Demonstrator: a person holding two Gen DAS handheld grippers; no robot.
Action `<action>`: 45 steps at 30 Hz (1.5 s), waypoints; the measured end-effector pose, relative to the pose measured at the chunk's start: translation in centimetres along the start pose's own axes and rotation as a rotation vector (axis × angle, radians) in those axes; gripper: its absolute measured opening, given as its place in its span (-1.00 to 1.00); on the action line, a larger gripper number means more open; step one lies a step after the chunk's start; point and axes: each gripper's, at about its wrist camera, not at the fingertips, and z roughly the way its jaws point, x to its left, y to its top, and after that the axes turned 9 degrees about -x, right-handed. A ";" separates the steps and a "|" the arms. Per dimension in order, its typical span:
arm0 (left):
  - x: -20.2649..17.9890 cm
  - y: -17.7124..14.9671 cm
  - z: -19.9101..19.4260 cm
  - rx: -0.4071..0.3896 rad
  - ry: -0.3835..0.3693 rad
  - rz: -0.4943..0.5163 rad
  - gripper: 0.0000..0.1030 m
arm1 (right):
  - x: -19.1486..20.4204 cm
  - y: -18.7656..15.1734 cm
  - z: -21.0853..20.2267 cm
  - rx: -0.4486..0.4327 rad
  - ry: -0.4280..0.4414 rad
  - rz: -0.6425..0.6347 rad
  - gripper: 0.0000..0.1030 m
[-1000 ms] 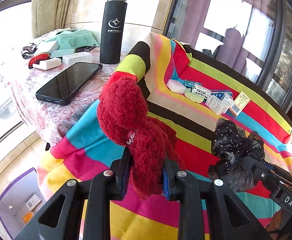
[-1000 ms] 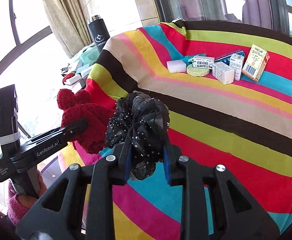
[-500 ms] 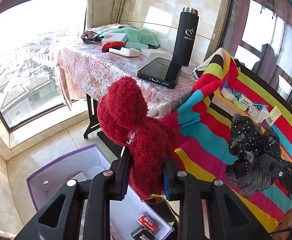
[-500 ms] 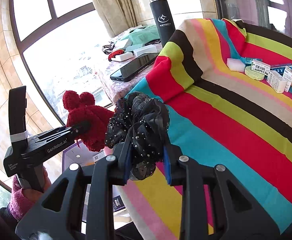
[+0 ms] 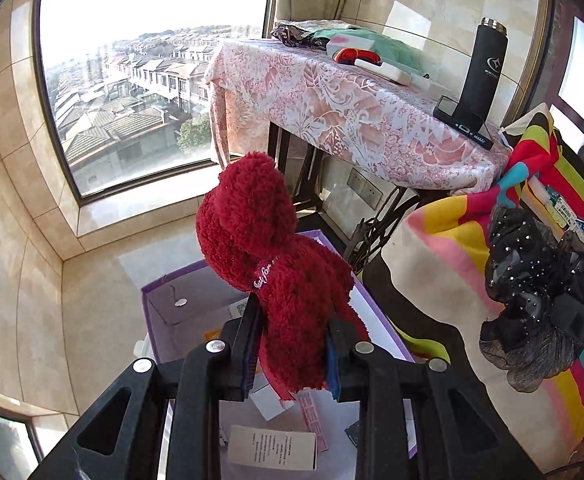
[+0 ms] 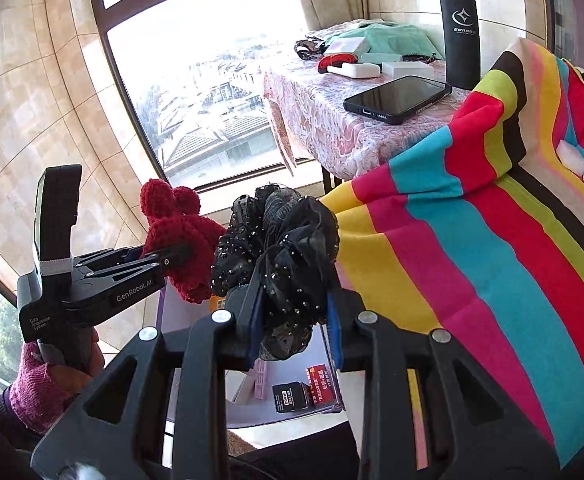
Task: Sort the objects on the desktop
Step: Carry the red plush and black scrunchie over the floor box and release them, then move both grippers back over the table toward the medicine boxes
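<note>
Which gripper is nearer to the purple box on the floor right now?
Left. The left gripper, shut on the red plush scrunchie, hangs directly above the purple box. The right gripper, shut on the black scrunchie, sits beside the striped cloth, over the box's near edge.

Fuzzy red plush toy; sequinned black gauze scrunchie.

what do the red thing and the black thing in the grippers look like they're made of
Red plush hair tie in the left gripper: fuzzy, matte chenille-like yarn, judging by its looped pile. Black scrunchie in the right gripper: sheer gathered mesh, probably tulle, dotted with small shiny beads or sequins.
</note>
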 end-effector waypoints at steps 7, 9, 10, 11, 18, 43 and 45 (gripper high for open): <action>2.0 -0.8 0.5 0.018 0.068 -0.018 -0.41 | 2.7 -1.0 3.3 0.068 0.043 -0.087 -0.34; 2.5 -1.0 0.1 0.005 0.101 -0.020 -0.38 | 3.0 -1.2 3.9 0.083 0.046 -0.098 -0.20; 2.7 -1.0 -0.1 -0.005 0.122 -0.024 -0.28 | 3.0 -1.3 4.3 0.091 0.051 -0.093 -0.09; 2.9 -1.0 -0.5 -0.017 0.148 -0.031 -0.21 | 2.9 -1.3 4.4 0.100 0.061 -0.081 -0.02; 1.3 1.2 -3.5 -0.173 0.236 -0.013 0.64 | 0.1 -1.2 2.6 0.063 0.075 0.012 0.20; -41.0 5.9 4.8 0.098 -0.638 0.296 0.69 | -40.4 -2.1 -15.2 -0.272 -0.761 0.676 0.52; -43.9 6.1 6.1 0.110 -0.653 0.295 0.69 | -43.3 -1.8 -15.6 -0.311 -0.797 0.737 0.53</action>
